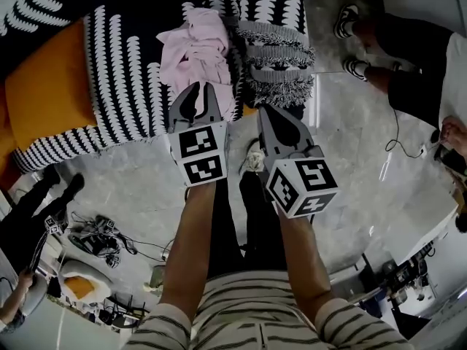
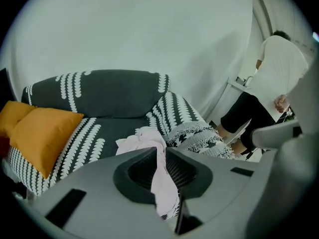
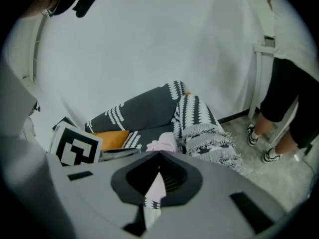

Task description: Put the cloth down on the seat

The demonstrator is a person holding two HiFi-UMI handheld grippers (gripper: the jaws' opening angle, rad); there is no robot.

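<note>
A crumpled pink cloth (image 1: 195,46) lies on the dark, white-patterned sofa seat (image 1: 139,71). My left gripper (image 1: 197,87) reaches into the cloth's near edge. In the left gripper view its jaws (image 2: 162,151) stand almost together, and a fold of the pink cloth (image 2: 164,183) runs down between them, pinched. My right gripper (image 1: 264,111) sits just right of the cloth at the seat's front edge, jaws together. In the right gripper view (image 3: 159,156) only a thin pink strip shows in the slit, and the cloth (image 3: 163,144) lies beyond the tips.
An orange cushion (image 1: 44,86) rests on the sofa's left end. A fringed patterned throw (image 1: 277,57) drapes over the armrest right of the cloth. A person's legs and shoes (image 1: 365,49) stand on the marble floor at right. Cables (image 1: 102,235) lie on the floor.
</note>
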